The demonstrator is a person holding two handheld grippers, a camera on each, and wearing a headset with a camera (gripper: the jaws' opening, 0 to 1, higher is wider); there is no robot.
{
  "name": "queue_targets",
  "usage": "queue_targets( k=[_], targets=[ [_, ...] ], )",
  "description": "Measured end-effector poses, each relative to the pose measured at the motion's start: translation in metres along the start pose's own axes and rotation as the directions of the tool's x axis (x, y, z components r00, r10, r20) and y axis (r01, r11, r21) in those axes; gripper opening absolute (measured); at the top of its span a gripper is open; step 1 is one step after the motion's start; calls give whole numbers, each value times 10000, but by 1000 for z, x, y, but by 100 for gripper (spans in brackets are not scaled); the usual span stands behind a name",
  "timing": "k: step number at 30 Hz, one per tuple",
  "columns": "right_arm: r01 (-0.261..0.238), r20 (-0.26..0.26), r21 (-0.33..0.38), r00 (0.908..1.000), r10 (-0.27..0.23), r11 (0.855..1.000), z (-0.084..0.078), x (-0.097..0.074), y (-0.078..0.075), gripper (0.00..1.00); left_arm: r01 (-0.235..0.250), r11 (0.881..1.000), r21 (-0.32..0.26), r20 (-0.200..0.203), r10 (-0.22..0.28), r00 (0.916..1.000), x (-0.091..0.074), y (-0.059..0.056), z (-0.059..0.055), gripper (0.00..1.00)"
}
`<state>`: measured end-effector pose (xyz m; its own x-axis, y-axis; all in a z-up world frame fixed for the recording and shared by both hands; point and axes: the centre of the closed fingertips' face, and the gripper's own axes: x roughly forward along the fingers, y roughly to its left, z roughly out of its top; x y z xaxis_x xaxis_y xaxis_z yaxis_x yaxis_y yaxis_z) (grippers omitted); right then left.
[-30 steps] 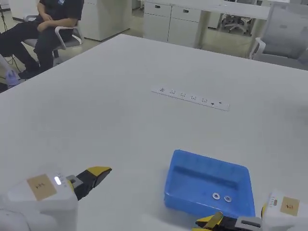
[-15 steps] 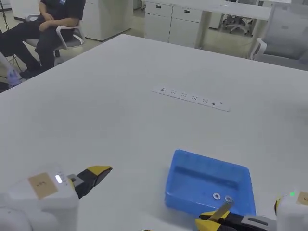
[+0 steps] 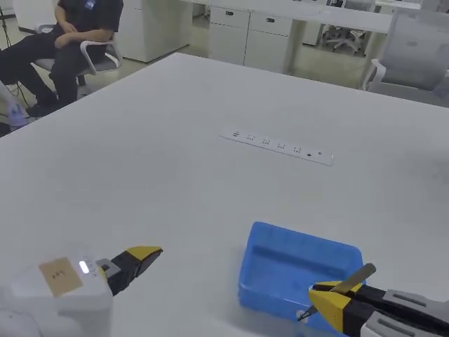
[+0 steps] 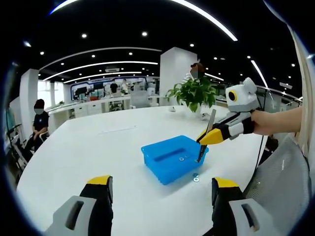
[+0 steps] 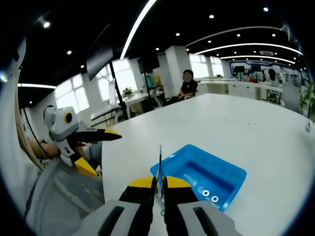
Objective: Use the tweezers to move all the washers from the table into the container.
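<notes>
Left gripper view: washers (image 4: 196, 178) lie on the table (image 4: 88, 162) just under the tweezers (image 4: 202, 150); right claw (image 4: 204, 140) pinches the tweezers; left claw (image 4: 162, 181) gapes wide.

Tweezers (image 4: 205, 136) tip-down at the blue container (image 4: 165, 160)
Thin metal tweezers, pinched in the right gripper (image 5: 158, 184), slant over the open tray's edge; two washers (image 5: 210, 195) lie inside, two other washers (image 4: 196, 177) on the table (image 4: 98, 147) just beside it.
</notes>
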<state>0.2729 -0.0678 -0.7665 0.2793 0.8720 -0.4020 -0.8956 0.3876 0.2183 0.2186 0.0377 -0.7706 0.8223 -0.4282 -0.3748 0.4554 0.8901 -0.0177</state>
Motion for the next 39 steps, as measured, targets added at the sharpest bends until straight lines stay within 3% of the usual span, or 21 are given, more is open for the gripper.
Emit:
queue_targets(
  k=[10, 23, 31, 39],
  targets=[
    [203, 400, -165, 9990, -196, 9997, 24, -6, -9, 3, 50, 10000, -32, 65, -50, 10000, 0, -1, 1, 84],
    [389, 419, -34, 9984, -387, 9992, 39, 5, -33, 3, -54, 9999, -91, 100, 55, 9999, -1, 1, 2, 84],
    [310, 160, -246, 9994, -306, 9992, 39, 15, -40, 3, -121, 9999, -122, 123, 122, 9998, -1, 2, 2, 84],
    [230, -286, -196, 9993, -236, 9995, 30, 27, -47, 3, -144, 9998, -122, 123, 146, 9998, -1, 3, 2, 84]
  ],
)
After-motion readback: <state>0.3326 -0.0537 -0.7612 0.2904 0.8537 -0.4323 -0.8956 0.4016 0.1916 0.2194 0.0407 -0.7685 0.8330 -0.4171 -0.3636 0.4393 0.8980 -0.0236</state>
